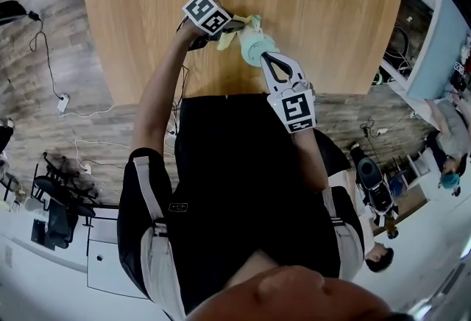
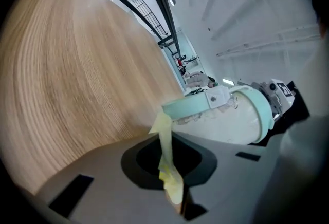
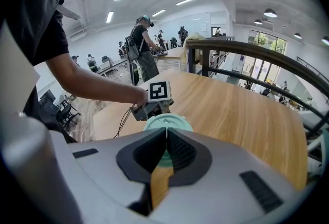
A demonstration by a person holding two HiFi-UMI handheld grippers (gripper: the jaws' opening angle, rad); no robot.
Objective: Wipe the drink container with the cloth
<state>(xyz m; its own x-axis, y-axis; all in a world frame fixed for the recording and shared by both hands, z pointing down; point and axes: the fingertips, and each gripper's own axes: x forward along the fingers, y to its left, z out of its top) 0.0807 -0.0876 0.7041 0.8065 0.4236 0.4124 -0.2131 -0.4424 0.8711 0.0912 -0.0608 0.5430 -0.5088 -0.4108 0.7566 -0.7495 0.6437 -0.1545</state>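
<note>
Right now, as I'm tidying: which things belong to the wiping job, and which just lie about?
Job: cloth in left gripper; container in right gripper; table.
Lying about: floor cable; black chair.

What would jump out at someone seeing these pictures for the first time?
A white and mint container lies on its side near the front edge of the wood table, with the right gripper shut on one end. From the other side, the left gripper pinches a yellow cloth that reaches the container's mint band.
</note>
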